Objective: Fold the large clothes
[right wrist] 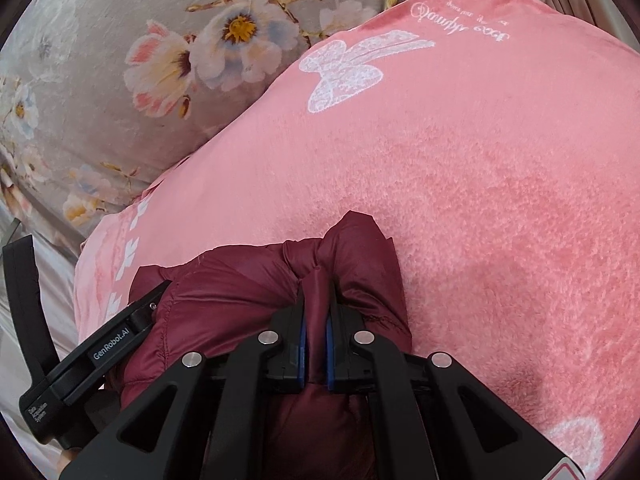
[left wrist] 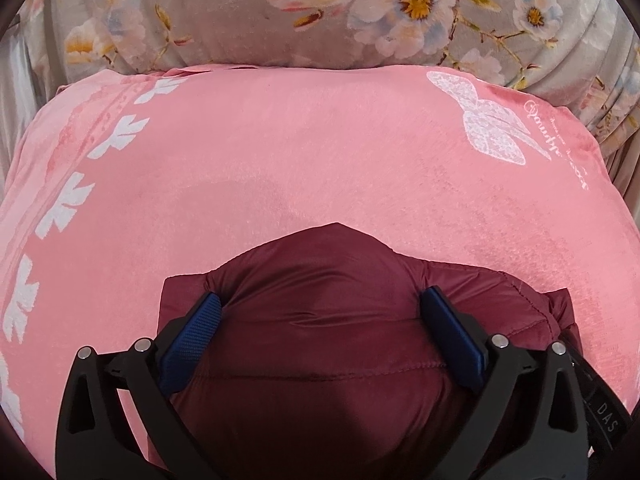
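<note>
A maroon quilted puffer jacket (left wrist: 320, 320) lies bunched on a pink plush blanket (left wrist: 300, 152). My left gripper (left wrist: 320, 300) is open, its blue pads (left wrist: 452, 332) spread wide on either side of a puffy part of the jacket. In the right wrist view my right gripper (right wrist: 316, 300) is shut on a pinched fold of the jacket (right wrist: 240, 292). The left gripper's black body (right wrist: 100, 352) shows at the lower left of that view, beside the jacket.
The pink blanket (right wrist: 480, 180) carries white butterfly and leaf prints. Behind it lies a grey floral bedspread (left wrist: 200, 20), which also shows in the right wrist view (right wrist: 100, 100). Pale sheet shows at the far left (right wrist: 24, 360).
</note>
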